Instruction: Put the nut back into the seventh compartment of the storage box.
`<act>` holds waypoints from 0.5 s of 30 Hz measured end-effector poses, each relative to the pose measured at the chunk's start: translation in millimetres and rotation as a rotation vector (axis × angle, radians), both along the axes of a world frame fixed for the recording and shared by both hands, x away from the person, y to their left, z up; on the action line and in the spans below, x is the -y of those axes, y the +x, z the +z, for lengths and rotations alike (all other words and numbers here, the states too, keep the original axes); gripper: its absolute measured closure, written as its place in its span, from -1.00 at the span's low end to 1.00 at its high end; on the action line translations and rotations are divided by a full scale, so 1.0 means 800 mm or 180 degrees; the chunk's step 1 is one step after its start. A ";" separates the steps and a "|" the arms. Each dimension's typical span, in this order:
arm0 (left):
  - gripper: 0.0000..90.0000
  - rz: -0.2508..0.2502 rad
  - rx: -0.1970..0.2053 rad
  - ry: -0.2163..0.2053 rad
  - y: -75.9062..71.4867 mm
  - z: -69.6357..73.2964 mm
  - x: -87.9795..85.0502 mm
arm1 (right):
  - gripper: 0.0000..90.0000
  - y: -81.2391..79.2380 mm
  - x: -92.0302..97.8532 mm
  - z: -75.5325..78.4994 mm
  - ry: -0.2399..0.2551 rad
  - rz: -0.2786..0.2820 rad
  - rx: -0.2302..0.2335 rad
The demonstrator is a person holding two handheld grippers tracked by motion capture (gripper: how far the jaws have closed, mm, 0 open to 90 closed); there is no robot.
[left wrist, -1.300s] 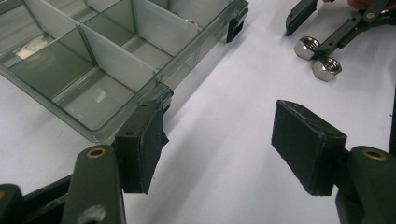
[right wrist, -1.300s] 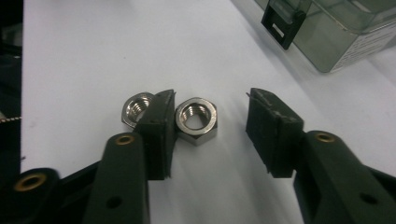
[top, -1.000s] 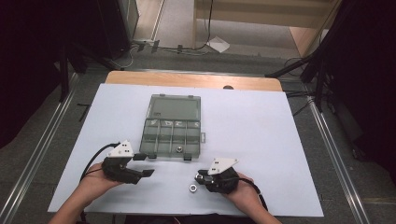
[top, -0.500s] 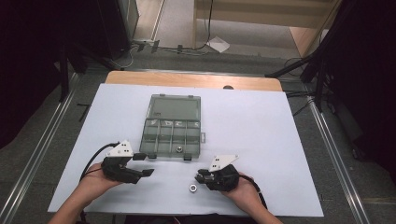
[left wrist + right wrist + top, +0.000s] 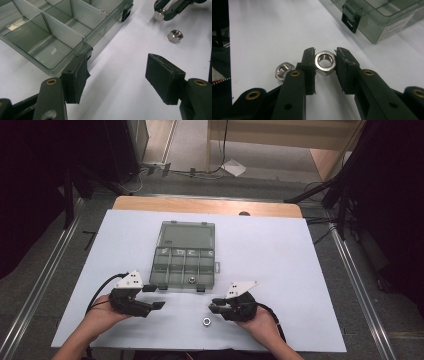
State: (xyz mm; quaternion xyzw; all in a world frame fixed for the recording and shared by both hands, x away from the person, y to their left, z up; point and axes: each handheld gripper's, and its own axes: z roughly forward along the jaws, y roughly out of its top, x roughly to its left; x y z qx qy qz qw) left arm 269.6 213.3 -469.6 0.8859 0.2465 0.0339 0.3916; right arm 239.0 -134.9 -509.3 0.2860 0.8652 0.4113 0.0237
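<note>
Nut [image 5: 325, 61], small, hard and slick steel, pinched across its flats in my right gripper [image 5: 325, 65] just off the sheet near the box [image 5: 186, 254]; my left gripper [image 5: 117, 75] stands open, empty.

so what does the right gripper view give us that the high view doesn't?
Right gripper view: the hex nut is clamped between the right hand-held gripper's pads, threaded bore facing the camera.

High view: the whole table, the left hand-held gripper by the organizer box's near-left corner, and one nut already in a compartment.

Both: the clear organizer box and the loose nut on the white surface.
</note>
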 end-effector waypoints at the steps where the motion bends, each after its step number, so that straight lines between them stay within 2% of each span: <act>1: -0.24 0.0004 -0.0004 -0.0012 0.000 0.000 0.000 | 0.58 0.001 0.000 0.001 -0.0003 -0.0012 -0.0021; 11: -0.24 0.0000 -0.0009 -0.0002 -0.001 -0.001 -0.001 | 0.58 0.009 -0.004 0.004 0.0043 -0.0067 -0.0073; 15: -0.24 -0.0005 -0.0027 0.0070 -0.001 0.000 -0.002 | 0.58 0.013 -0.008 0.007 0.0071 -0.0081 -0.0114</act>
